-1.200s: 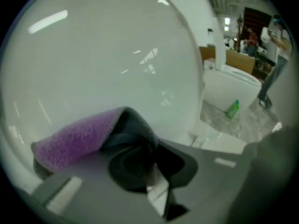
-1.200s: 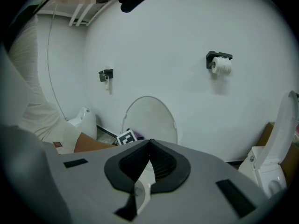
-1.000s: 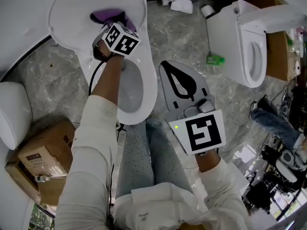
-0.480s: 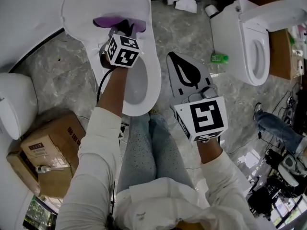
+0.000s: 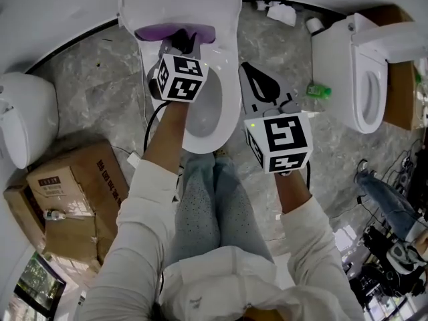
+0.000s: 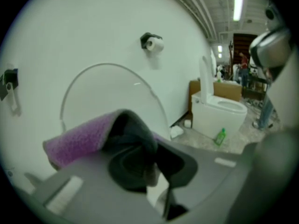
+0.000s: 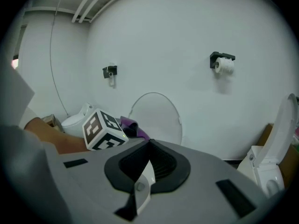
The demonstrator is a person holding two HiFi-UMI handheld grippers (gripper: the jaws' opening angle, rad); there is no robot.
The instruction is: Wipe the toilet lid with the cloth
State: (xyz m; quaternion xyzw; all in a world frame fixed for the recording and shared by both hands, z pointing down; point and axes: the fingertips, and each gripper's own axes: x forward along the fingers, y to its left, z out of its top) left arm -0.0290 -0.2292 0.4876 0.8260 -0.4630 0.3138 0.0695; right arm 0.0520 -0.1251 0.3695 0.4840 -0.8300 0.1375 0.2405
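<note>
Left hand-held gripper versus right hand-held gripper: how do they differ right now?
The left hand-held gripper is shut on the purple cloth; the right hand-held gripper is shut on nothing. The left one is up at the raised toilet lid; the right one hangs beside the toilet seat, over the floor. Both are shut and point toward the wall.

- toilet lid (image 5: 179, 2): white, glossy, oval; raised to stand upright, inner face toward the camera; plain and unmarked where visible
- cloth (image 5: 175, 31): purple fuzzy fabric with a dark grey side; bunched and folded over, spread sideways across the lid's lower part; its middle pinched in the left gripper (image 5: 176, 44), both ends hanging free
</note>
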